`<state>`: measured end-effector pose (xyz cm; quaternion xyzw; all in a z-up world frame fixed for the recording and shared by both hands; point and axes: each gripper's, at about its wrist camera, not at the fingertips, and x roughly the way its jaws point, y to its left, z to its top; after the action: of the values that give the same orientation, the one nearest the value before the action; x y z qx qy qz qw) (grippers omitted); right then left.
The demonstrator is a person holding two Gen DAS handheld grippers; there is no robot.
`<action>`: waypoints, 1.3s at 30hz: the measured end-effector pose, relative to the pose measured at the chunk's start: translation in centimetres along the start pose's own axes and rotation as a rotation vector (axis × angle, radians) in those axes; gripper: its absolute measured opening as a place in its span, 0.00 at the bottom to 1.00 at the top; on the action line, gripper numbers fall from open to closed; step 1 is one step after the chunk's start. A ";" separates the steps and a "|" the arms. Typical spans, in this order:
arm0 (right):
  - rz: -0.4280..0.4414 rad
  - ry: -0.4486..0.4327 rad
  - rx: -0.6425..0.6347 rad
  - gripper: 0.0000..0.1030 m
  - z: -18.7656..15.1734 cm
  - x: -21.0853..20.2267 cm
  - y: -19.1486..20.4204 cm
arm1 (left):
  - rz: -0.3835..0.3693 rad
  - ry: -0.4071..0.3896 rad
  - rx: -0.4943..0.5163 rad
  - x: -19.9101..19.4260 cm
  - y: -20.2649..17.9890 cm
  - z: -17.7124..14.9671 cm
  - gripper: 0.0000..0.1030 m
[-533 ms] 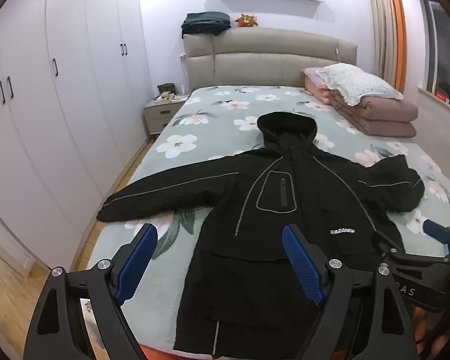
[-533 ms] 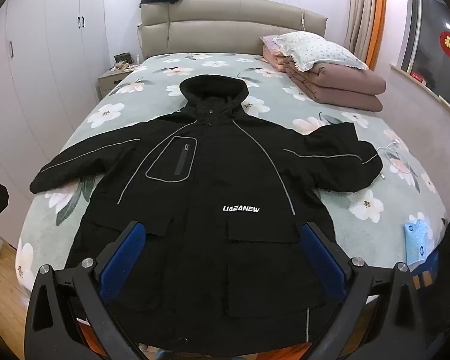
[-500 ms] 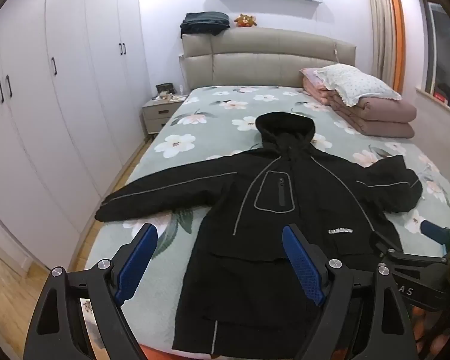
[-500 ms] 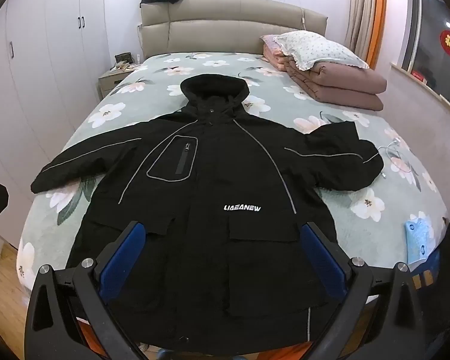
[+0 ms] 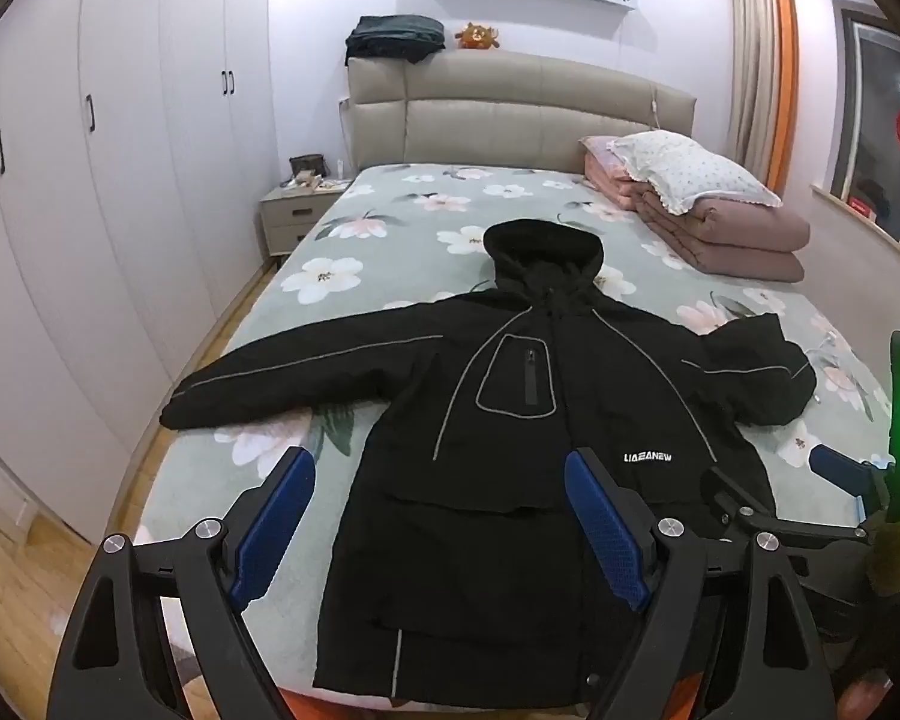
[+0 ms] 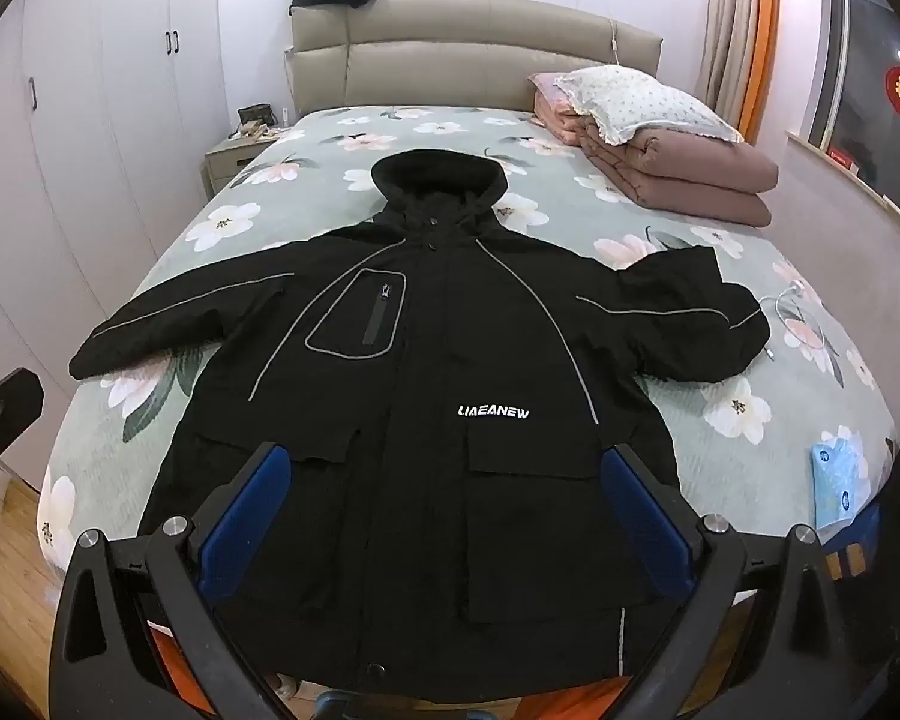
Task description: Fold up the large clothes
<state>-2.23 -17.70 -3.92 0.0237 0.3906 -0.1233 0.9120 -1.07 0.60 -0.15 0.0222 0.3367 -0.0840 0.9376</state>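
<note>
little has changed since half a second ago: the black hooded jacket with grey piping lies as before, spread front-up on the floral green bed sheet, hood toward the beige padded headboard. the left gripper and right gripper still hover over its hem, fingers spread wide, grasping nothing. a folded pink quilt under a white dotted pillow sits well apart; a blue packet lies near the bed's edge.
</note>
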 end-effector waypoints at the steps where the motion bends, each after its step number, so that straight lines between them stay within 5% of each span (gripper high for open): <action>1: 0.001 -0.001 -0.002 1.00 0.1 0.0 0.2 | 0.000 -0.003 0.000 -0.1 0.1 -0.1 0.84; 39: 0.007 0.006 -0.009 1.00 -0.1 -0.9 -0.5 | 0.002 -0.036 0.015 -1.0 0.5 -0.7 0.84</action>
<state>-3.02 -17.95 -3.31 0.0211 0.3937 -0.1184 0.9113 -2.18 1.26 -0.01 0.0278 0.3190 -0.0858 0.9435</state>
